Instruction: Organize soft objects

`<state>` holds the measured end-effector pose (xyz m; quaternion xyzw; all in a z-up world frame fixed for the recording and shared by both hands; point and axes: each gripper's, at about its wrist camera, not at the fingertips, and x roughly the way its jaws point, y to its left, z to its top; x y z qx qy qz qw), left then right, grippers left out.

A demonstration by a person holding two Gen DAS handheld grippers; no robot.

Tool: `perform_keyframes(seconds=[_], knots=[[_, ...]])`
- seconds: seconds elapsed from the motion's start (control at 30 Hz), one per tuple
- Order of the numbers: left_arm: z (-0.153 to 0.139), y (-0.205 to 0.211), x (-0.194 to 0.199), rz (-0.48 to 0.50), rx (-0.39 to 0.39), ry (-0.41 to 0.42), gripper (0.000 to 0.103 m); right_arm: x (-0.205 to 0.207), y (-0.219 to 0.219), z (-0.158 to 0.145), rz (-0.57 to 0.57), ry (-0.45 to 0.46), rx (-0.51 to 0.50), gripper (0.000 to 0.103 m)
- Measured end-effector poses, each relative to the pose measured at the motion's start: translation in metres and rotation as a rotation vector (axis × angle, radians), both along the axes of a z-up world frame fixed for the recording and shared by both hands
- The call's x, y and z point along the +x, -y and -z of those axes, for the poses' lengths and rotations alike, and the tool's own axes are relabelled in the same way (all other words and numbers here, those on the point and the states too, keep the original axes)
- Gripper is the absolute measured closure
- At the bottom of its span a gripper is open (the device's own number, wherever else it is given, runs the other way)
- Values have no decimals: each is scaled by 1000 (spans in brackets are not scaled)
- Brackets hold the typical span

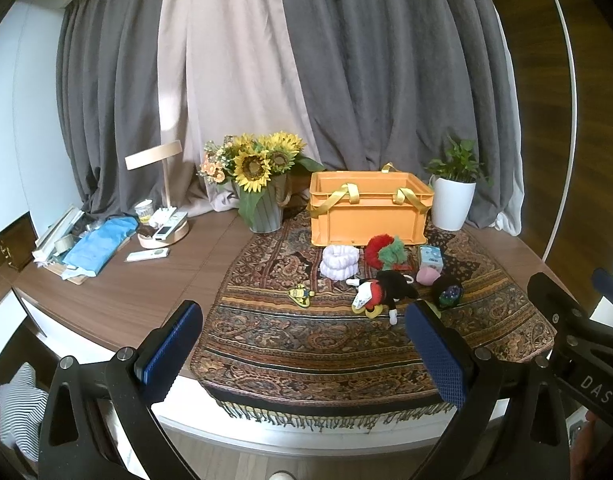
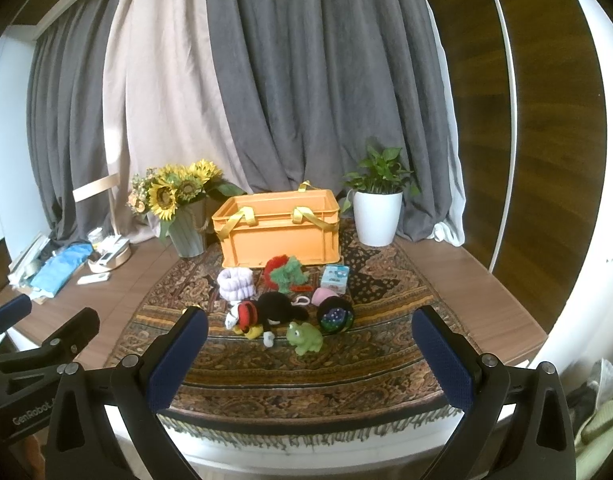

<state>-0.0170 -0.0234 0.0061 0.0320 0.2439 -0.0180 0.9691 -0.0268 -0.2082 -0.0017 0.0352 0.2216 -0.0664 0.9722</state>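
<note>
Presently, two grippers are seen, both held back from the near table edge with nothing between their blue pads. The left gripper (image 1: 302, 344) is spread wide, and the right gripper (image 2: 310, 354) is spread just as wide; neither touches any object.

Beyond them, one patterned fringed cloth (image 2: 306, 372) is laid over the wooden table (image 1: 118, 292). Eight small items are grouped on it, in front of one orange crate (image 2: 280, 236) with yellow strap handles: one lavender scrunchie (image 2: 235, 283), one red-and-green fuzzy toy (image 2: 286, 272), one black-and-red mouse plush (image 2: 266, 314) lying on its side, one green frog toy (image 2: 304, 338) just beside it, one dark beaded pouch (image 2: 335, 315), one pink soft piece (image 2: 321, 297), one light-blue tissue pack (image 2: 335, 278), and, in the left wrist view, one small yellow figure (image 1: 301, 296) set apart to the left.

Flanking the crate, one vase of sunflowers (image 1: 262, 176) and one white potted plant (image 2: 376, 216) are placed. Farther left, one wooden lamp (image 1: 158, 160) and one blue cloth (image 1: 100, 246) are visible. Grey and beige curtains (image 2: 266, 80) hang behind.
</note>
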Motion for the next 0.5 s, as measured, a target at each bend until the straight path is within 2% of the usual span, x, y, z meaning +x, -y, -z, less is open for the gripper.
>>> perform_keyframes(seconds=[0.5], knots=[[3, 2, 1, 10, -11, -1, 0, 1, 0, 1, 2, 1, 0, 1]])
